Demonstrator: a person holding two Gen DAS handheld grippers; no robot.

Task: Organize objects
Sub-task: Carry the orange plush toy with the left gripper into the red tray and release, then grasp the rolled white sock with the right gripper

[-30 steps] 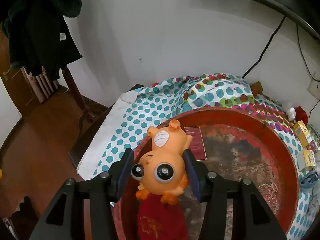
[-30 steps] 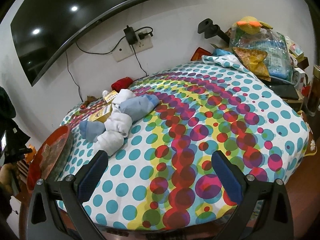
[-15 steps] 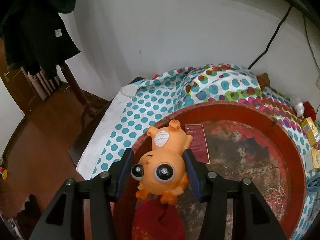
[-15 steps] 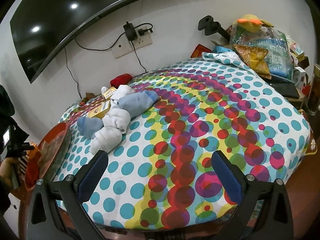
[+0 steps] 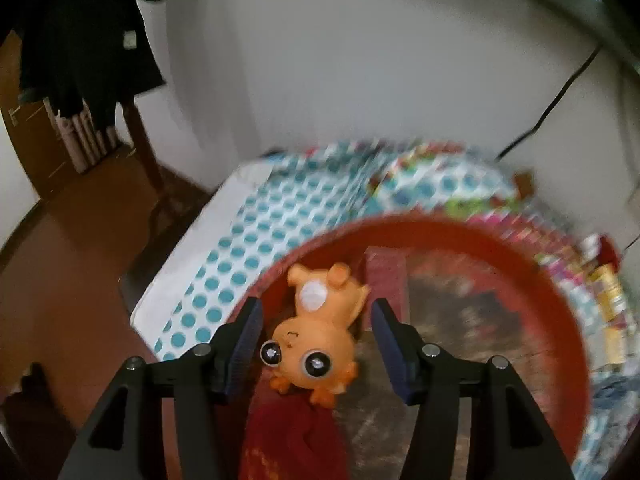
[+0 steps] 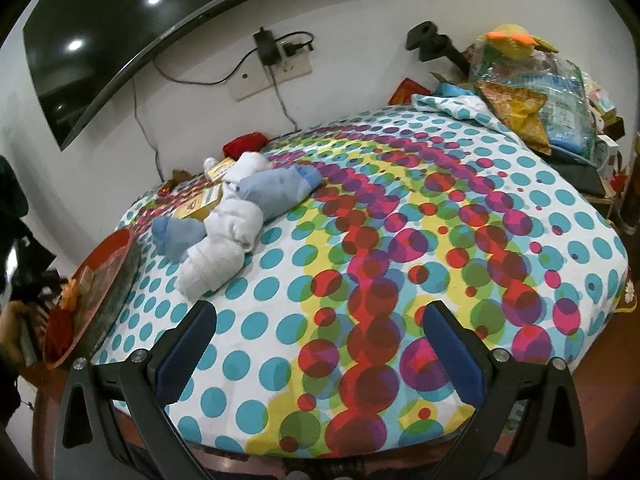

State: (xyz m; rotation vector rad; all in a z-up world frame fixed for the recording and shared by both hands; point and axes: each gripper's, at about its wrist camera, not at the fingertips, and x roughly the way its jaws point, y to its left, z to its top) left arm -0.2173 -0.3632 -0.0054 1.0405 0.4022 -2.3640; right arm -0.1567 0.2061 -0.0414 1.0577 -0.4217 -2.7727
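Note:
An orange big-eyed toy animal (image 5: 320,320) lies on its back in the round red tray (image 5: 440,232), near the tray's left rim. My left gripper (image 5: 318,344) straddles the toy and its jaws are opening; a gap shows between each blue pad and the toy. A dark red card (image 5: 386,276) and a red cloth (image 5: 288,436) also lie in the tray. My right gripper (image 6: 316,344) hangs open over the dotted tablecloth (image 6: 400,240) with nothing between its fingers. From the right wrist view the tray (image 6: 100,280) sits at the table's far left edge.
Rolled white socks (image 6: 224,240) and blue socks (image 6: 280,188) lie left of centre beside yellow boxes (image 6: 200,204). A red pouch (image 6: 244,144) sits near the wall. Bags of snacks (image 6: 532,92) pile up at the back right. Dark clothes (image 5: 80,32) hang left of the table.
The left jaws have spread apart and let go of the orange toy, which now rests lower in the tray. The right gripper has stayed open in place.

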